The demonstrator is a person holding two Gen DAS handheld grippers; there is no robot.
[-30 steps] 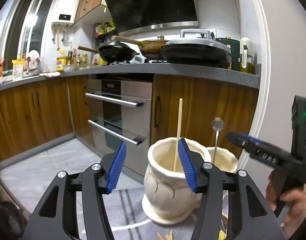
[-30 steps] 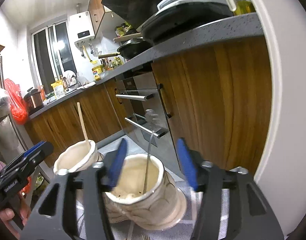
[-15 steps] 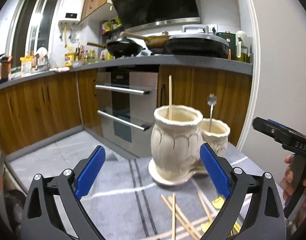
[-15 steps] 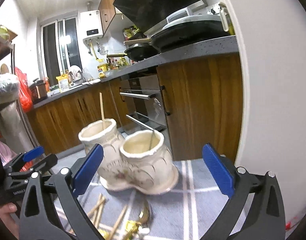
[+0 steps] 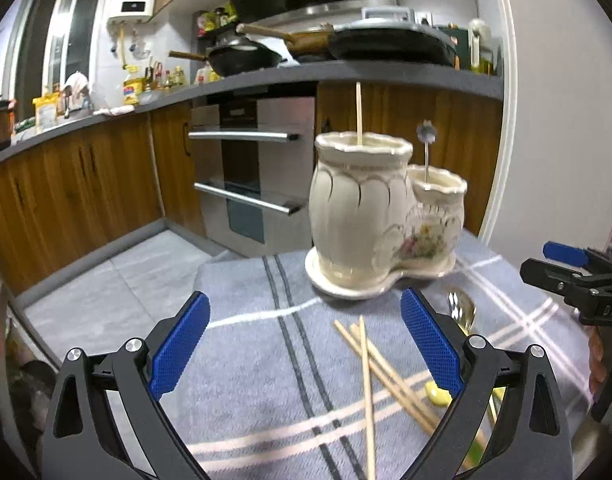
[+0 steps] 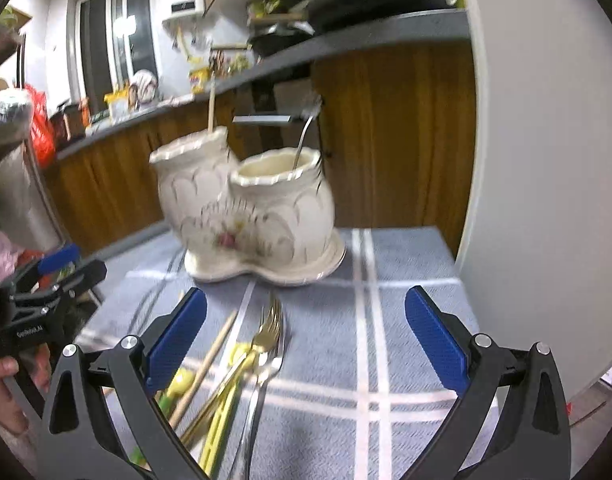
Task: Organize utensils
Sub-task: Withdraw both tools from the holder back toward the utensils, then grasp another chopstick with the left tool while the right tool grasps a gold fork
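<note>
A cream ceramic holder with two joined pots stands on a striped grey cloth. One chopstick sticks up from the taller pot, and a metal utensil handle rises from the shorter one. Loose chopsticks and a gold spoon lie on the cloth before it. My left gripper is open over the cloth and holds nothing. My right gripper is open and empty above gold and silver forks, a chopstick and yellow-handled utensils. The holder stands beyond them.
A white wall rises just right of the cloth. Wooden cabinets, an oven and a counter with pans lie behind. The tiled floor drops off past the cloth's left edge. A hand grips the left tool.
Both grippers opened from half-wide over the pots to fully wide, then drew back and sank. The chopstick and metal utensil stayed in the pots; the loose utensils on the cloth came into view.
</note>
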